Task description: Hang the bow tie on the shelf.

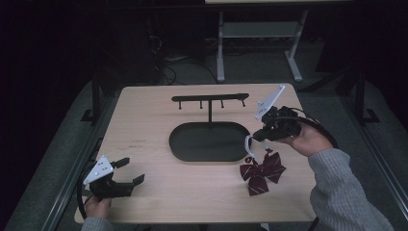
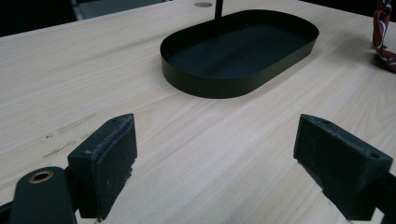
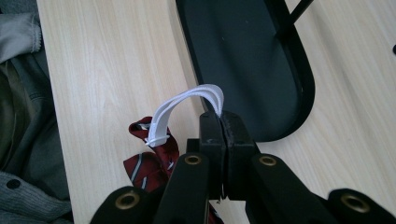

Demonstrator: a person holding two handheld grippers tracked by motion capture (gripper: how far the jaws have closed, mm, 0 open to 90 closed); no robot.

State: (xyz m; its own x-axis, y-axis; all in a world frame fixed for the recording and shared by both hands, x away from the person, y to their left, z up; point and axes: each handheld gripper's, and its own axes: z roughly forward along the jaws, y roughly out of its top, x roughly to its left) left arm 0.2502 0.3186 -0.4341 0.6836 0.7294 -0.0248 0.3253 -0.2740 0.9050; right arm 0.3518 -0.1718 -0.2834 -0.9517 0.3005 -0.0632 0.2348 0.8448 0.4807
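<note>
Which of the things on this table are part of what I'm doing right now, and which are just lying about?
In the job:
- bow tie
- its white strap, clamped in the right gripper
- hook stand with its tray, the likely place to hang it

Lying about:
- left gripper, open and idle
- desk frame behind the table

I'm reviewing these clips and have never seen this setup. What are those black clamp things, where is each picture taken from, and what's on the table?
A person holds a hand-held two-jaw gripper in each hand. One picture looks down from above; the other two come from cameras riding on each gripper.

On the wooden table stands a black stand with pegs over an oval tray.

The right gripper is shut on the white strap of a dark red striped bow tie.

The left gripper, open, holds nothing.
</note>
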